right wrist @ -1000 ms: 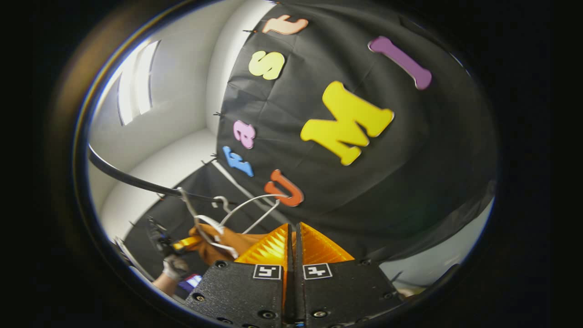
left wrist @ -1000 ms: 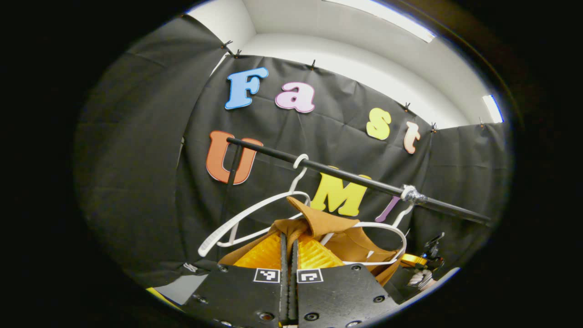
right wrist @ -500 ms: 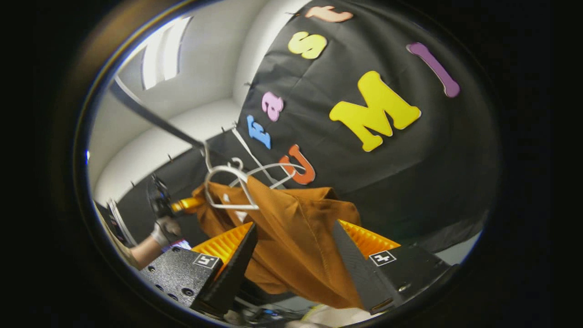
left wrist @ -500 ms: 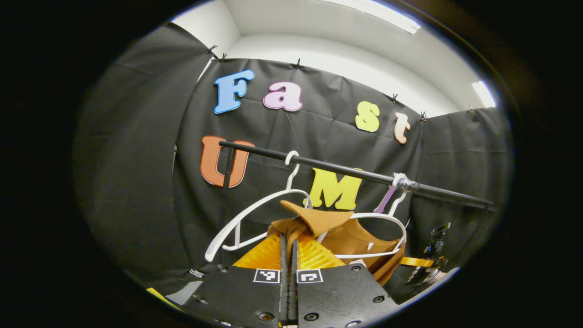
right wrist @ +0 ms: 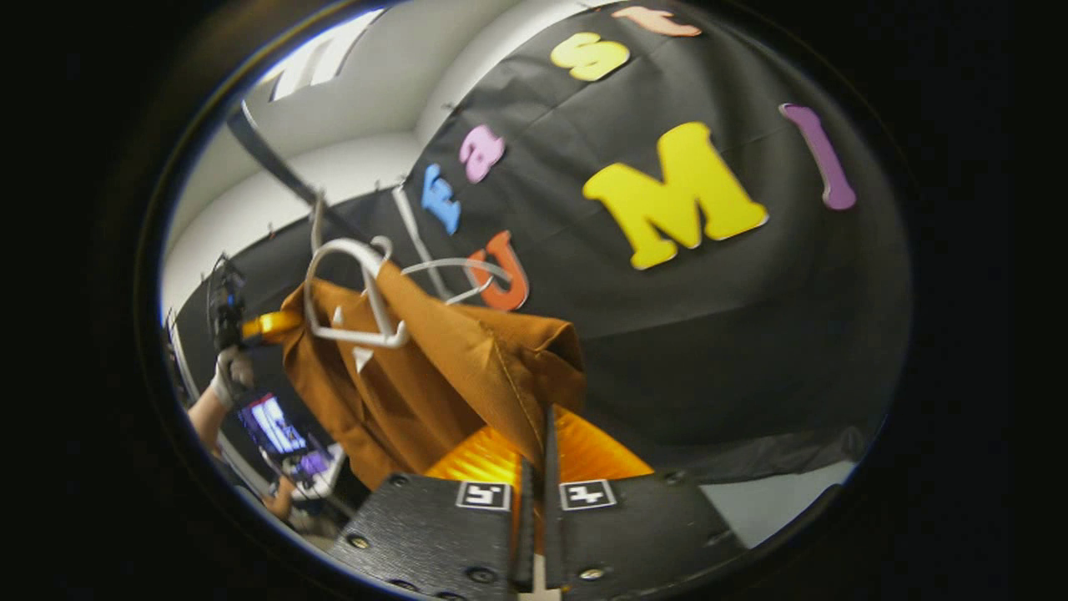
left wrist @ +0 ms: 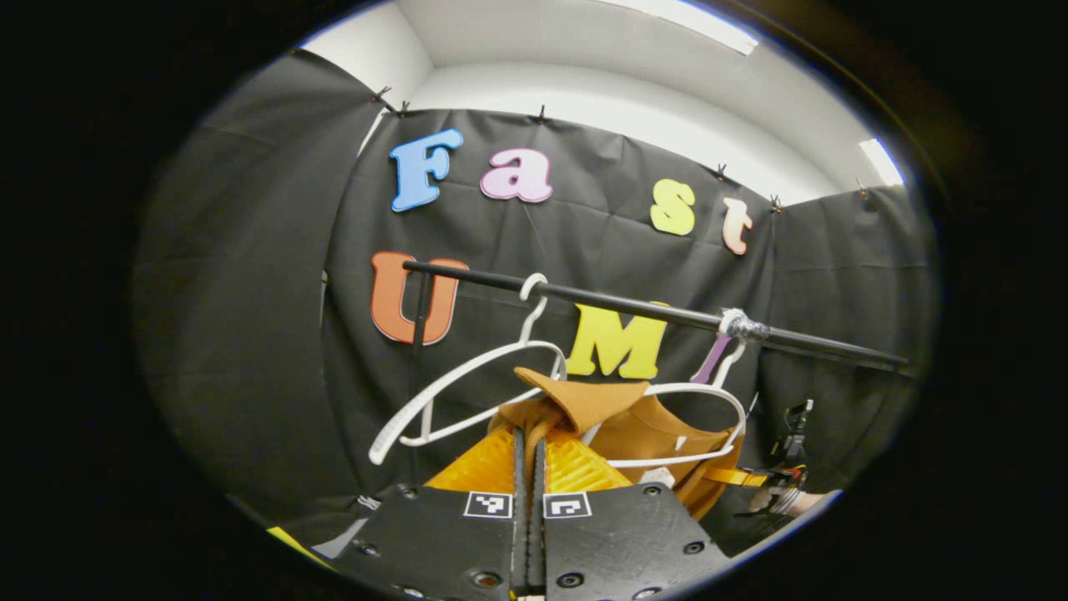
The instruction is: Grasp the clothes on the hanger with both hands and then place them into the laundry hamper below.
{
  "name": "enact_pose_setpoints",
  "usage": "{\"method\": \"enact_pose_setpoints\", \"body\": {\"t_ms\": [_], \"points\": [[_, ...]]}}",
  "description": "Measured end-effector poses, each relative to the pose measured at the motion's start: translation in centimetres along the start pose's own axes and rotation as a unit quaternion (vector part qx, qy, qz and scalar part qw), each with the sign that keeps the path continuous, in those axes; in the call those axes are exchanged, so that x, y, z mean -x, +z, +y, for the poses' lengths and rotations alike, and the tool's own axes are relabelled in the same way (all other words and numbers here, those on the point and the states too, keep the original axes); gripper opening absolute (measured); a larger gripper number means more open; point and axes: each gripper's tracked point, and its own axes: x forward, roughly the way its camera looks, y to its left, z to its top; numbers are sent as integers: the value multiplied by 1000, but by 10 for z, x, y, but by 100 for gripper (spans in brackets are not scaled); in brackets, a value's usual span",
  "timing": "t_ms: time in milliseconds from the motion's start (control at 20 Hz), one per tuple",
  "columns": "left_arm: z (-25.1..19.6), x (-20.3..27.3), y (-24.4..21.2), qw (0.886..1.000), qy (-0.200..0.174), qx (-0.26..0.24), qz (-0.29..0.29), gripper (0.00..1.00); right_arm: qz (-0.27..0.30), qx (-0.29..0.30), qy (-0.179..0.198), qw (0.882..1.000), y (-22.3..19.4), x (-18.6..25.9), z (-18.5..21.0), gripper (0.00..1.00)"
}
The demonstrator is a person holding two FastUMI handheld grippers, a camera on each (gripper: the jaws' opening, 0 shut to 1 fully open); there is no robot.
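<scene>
**Both grippers pinching the garment on its hanger**

Your brown cloth garment [left wrist: 642, 430] hangs at lower centre of the left gripper view, draped on a white plastic hanger [left wrist: 701, 417] hooked to the black metal rail [left wrist: 634, 310]. Beside it hangs a second, bare white plastic hanger [left wrist: 467, 388].

Your left gripper [left wrist: 528, 446] has its jaws pressed together on a fold of the garment's cloth.

In the right gripper view, your right gripper [right wrist: 538, 455] at bottom centre likewise pinches a hanging edge of the garment between closed jaws.
</scene>
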Motion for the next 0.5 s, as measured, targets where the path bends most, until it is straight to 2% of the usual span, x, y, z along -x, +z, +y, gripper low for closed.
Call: {"method": "enact_pose_setpoints", "body": {"t_ms": [50,100,150,200,250,300,350,400,450,500], "points": [[1,1,2,1000,9,-11,-3,0,-22,2,-12,1000,11,3,-5,6],[-1,-1,3,1000,14,-22,-6,0,-36,0,-19,999,22,9,-4,6],[-2,-2,3,999,18,-33,-6,6,-57,-2,-25,998,35,15,-3,6],[-5,-1,3,999,19,-43,-5,5,-74,-6,-26,997,49,22,-2,6],[-9,-1,4,999,17,-49,-8,0,-88,-17,-12,996,61,29,4,6],[-14,0,8,999,13,-50,-13,5,-105,-34,-3,994,74,37,10,5],[-21,-1,14,999,4,-46,-20,5,-115,-54,22,992,83,42,14,5],[-26,-2,18,999,2,-40,-27,0,-134,-71,20,988,93,45,10,5],[-30,-2,19,999,-4,-35,-28,5,-136,-84,28,987,98,47,7,6],[-34,-1,19,999,-8,-32,-29,0,-146,-99,31,984,101,48,5,5]]}}
